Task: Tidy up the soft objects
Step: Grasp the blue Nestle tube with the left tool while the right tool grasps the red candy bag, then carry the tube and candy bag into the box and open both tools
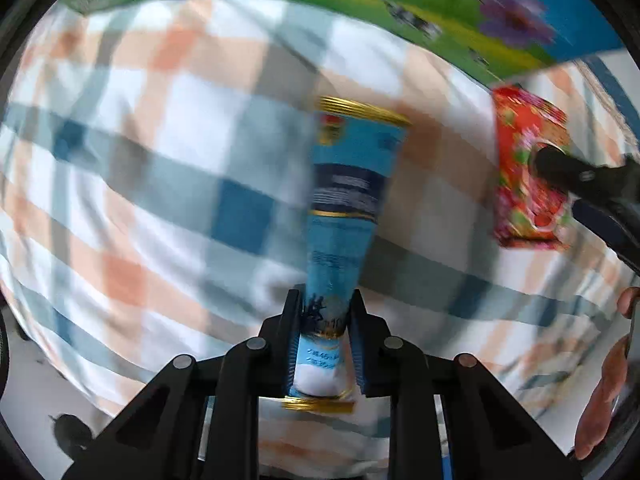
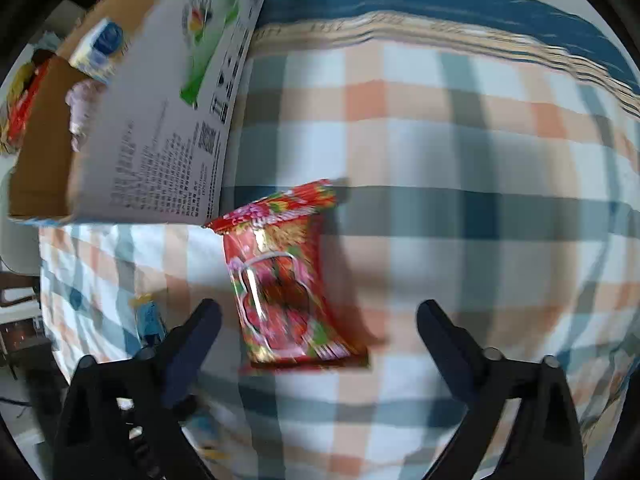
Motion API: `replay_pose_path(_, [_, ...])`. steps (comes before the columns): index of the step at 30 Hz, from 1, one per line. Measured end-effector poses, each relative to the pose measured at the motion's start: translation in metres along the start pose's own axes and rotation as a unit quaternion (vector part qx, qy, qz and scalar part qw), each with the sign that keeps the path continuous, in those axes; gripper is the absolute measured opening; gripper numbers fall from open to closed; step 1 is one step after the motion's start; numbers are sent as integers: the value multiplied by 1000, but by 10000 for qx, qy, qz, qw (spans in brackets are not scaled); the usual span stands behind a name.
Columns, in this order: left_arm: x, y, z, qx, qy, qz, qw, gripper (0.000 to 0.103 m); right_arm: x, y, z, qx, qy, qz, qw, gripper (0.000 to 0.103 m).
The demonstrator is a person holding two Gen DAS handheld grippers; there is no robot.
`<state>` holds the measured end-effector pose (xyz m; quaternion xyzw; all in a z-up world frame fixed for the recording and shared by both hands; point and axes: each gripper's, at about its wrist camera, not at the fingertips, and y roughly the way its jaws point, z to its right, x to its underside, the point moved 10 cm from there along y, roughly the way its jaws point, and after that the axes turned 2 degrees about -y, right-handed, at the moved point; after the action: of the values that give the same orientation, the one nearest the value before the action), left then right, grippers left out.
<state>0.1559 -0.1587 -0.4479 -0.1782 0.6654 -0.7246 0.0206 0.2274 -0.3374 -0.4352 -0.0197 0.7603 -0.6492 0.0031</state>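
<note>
A long blue packet point(image 1: 344, 200) with gold ends lies on the checked cloth point(image 1: 160, 160). My left gripper point(image 1: 325, 320) is shut on its near end, the pads squeezing it from both sides. A red flowery packet point(image 2: 280, 280) lies flat on the cloth, between and just ahead of the spread fingers of my right gripper point(image 2: 318, 316), which stands open above it without touching. In the left wrist view that red packet point(image 1: 528, 168) lies at the right, with a black finger of the right gripper point(image 1: 580, 178) over it. The blue packet point(image 2: 150, 316) shows small beside the right gripper's left finger.
A cardboard box point(image 2: 152, 120) with printed sides stands at the left of the right wrist view, holding several packets and soft items. Its colourful side point(image 1: 400, 4) runs along the top of the left wrist view. A person's hand point(image 1: 604, 380) shows at the right edge.
</note>
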Motion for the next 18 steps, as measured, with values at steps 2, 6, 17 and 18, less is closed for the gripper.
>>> replay_pose_path(2, [-6, 1, -5, -58, 49, -69, 9999, 23, -1, 15, -7, -55, 15, -169, 9998, 74])
replay_pose_path(6, [-12, 15, -4, -106, 199, -264, 9994, 26, 5, 22, -12, -278, 197, -277, 9990, 55])
replay_pose_path(17, [-2, 27, 28, -279, 676, 24, 9973, 25, 60, 16, -5, -806, 210, -687, 9942, 62])
replay_pose_path(18, [-1, 26, 29, -271, 702, 76, 9971, 23, 57, 14, -3, -793, 210, -658, 9945, 64])
